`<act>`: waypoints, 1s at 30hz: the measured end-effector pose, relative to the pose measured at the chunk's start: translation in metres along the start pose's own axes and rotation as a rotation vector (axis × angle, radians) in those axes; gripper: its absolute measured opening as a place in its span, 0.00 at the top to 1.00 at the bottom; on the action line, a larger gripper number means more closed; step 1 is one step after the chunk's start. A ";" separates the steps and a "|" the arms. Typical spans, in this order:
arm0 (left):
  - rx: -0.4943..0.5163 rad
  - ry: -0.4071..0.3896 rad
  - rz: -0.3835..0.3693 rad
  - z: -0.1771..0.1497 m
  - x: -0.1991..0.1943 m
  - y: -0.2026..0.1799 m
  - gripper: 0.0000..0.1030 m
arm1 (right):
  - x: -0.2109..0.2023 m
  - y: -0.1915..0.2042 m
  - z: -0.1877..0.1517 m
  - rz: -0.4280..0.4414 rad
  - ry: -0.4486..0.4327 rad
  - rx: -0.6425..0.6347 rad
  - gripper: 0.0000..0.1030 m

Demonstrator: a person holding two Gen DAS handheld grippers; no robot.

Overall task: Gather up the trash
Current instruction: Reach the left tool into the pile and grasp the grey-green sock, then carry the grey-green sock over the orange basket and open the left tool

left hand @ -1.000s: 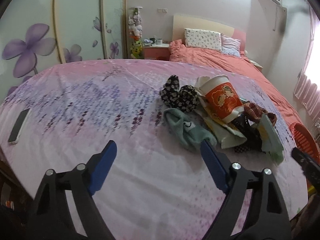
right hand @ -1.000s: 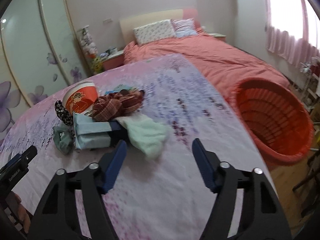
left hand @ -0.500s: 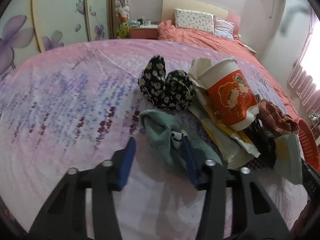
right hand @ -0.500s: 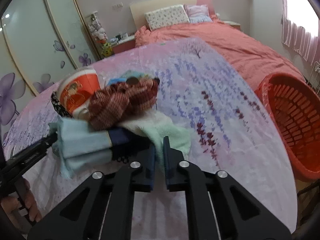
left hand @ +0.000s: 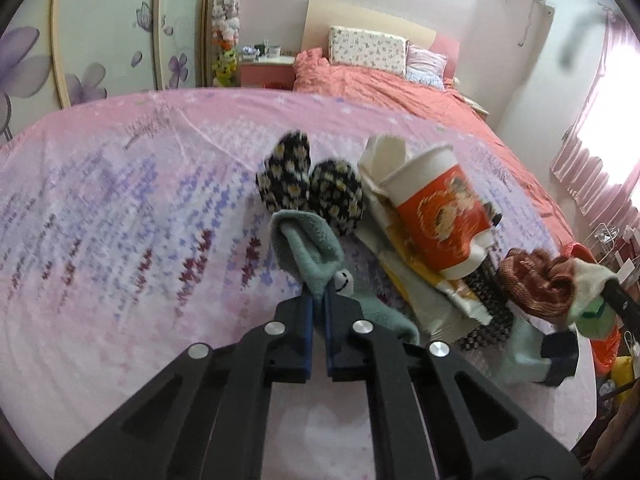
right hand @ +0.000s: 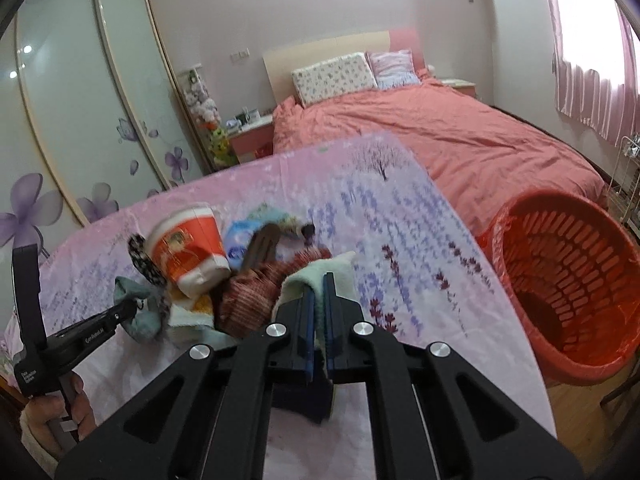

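Note:
A pile of socks and trash lies on the pink flowered cover. My left gripper [left hand: 318, 300] is shut on a teal sock [left hand: 310, 246] with a smiley face, beside two black daisy-print socks [left hand: 310, 182]. A red and white paper cup [left hand: 436, 216] lies on its side on crumpled wrappers [left hand: 404, 280]. My right gripper [right hand: 318, 292] is shut on a pale green sock [right hand: 324, 270] next to a brown knitted sock [right hand: 260, 288]. The cup [right hand: 186, 246] also shows in the right wrist view.
A red plastic basket [right hand: 568, 288] stands on the floor at the right of the covered surface. A bed with a coral duvet [right hand: 440, 136] lies behind. Sliding wardrobe doors [right hand: 80, 120] with purple flowers stand at the left.
Both grippers moved forward into the pile and closed: the left on the teal sock, the right on the pale green sock. The pile has shifted a little.

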State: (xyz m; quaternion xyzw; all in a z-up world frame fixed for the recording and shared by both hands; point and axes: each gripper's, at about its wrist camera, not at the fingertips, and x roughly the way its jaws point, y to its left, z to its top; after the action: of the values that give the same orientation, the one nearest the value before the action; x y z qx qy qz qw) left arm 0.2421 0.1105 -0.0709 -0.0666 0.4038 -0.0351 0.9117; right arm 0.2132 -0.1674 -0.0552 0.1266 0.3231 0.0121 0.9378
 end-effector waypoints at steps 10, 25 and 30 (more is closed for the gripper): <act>0.053 -0.111 -0.041 0.018 -0.062 -0.018 0.95 | -0.039 0.000 0.019 0.015 -0.121 0.000 0.96; 0.217 -0.163 -0.207 0.019 -0.104 -0.123 0.95 | -0.088 -0.054 0.026 -0.086 -0.238 0.059 0.96; 0.275 -0.146 -0.303 0.014 -0.102 -0.179 0.95 | -0.096 -0.094 0.030 -0.154 -0.247 0.112 0.96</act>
State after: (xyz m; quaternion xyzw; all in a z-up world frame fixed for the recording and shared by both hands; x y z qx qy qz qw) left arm 0.1820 -0.0527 0.0401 -0.0038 0.3134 -0.2216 0.9234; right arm 0.1501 -0.2752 0.0019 0.1541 0.2144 -0.0934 0.9600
